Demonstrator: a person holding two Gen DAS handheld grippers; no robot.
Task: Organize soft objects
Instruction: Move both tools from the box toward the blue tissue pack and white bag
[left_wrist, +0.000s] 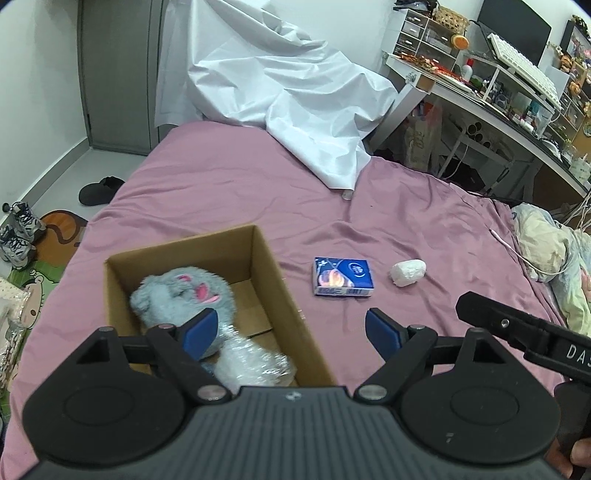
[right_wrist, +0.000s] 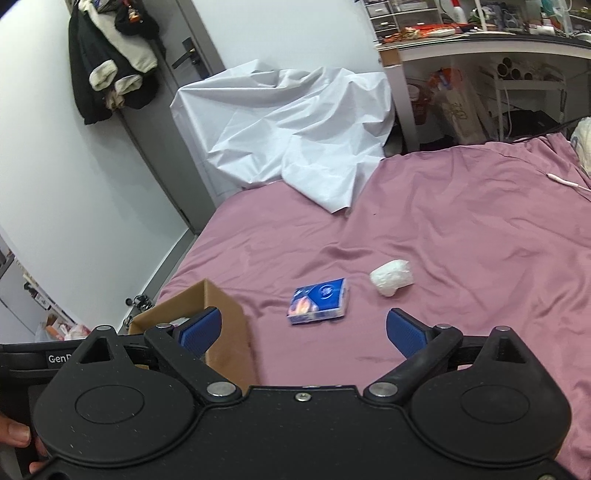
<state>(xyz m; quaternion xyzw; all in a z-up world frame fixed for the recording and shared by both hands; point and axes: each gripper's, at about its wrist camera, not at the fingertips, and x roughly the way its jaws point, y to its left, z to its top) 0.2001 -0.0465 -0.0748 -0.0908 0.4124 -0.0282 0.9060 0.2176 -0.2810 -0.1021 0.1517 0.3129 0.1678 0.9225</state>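
Observation:
A cardboard box (left_wrist: 291, 310) lies on the pink bed and holds a grey plush toy (left_wrist: 181, 297) and a clear plastic-wrapped bundle (left_wrist: 255, 363). A blue tissue pack (left_wrist: 342, 277) and a white wad (left_wrist: 407, 272) lie on the sheet to the box's right. My left gripper (left_wrist: 291, 332) is open and empty over the box's near right wall. In the right wrist view, my right gripper (right_wrist: 304, 330) is open and empty, just short of the tissue pack (right_wrist: 319, 302), with the white wad (right_wrist: 391, 282) beyond and the box (right_wrist: 225, 332) at left.
A white sheet (left_wrist: 291, 96) is draped at the bed's far end. A cluttered desk (left_wrist: 491, 96) stands at the right, bedding (left_wrist: 546, 251) is bunched at the right edge, and shoes (left_wrist: 18, 236) lie on the floor at left. A white cable (right_wrist: 567, 182) lies on the bed.

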